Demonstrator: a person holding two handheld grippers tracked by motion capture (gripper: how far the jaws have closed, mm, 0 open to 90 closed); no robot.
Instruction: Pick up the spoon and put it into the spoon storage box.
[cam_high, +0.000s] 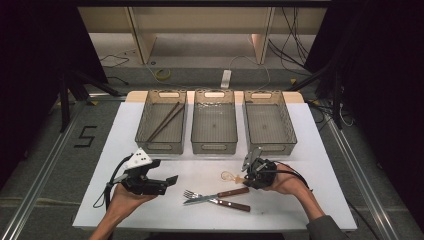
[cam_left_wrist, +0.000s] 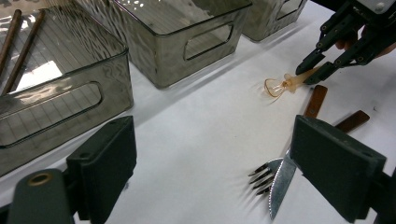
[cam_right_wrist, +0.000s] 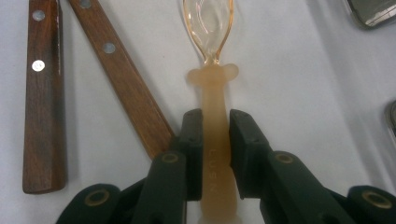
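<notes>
The right hand-held gripper (cam_right_wrist: 215, 135) pinches the amber spoon (cam_right_wrist: 214, 93) by its handle, flat on the table (cam_high: 300, 210) just beside the fork (cam_high: 212, 196); next, I judge, a lift toward a bin.

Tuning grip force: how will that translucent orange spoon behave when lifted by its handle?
Spoon looks like thin moulded plastic, so probably light. The right gripper clamps the smooth, narrow handle from both sides; it may swivel or slip. The clear bowl seems thin, possibly flexing under pressure.
</notes>
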